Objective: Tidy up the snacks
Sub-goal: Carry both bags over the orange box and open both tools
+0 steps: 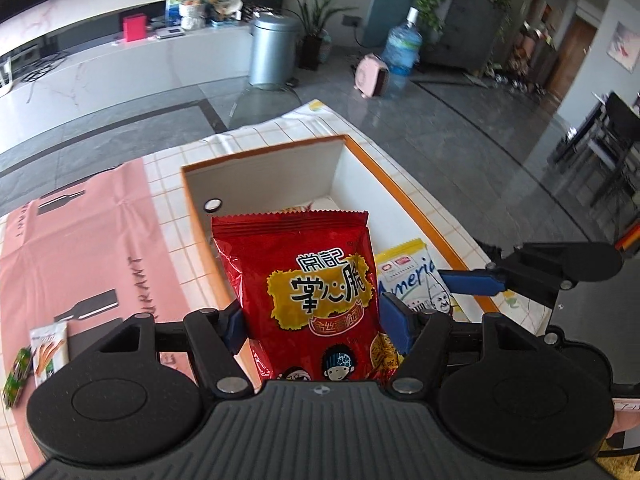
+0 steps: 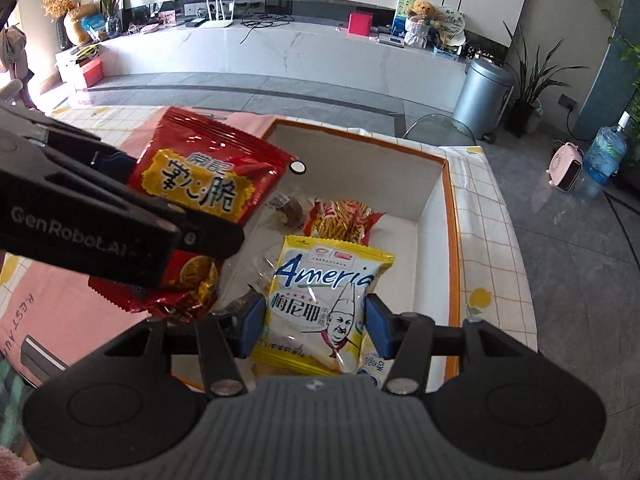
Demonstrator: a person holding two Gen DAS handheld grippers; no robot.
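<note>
Tablecloth (image 1: 168, 168), one box (image 2: 434, 200), two gripped packets.

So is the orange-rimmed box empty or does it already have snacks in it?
Not empty. The right wrist view shows the box holding a red stick-snack packet and a small dark wrapped snack on its floor.

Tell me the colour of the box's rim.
Orange rim, white inside; left wrist view shows it best.
</note>
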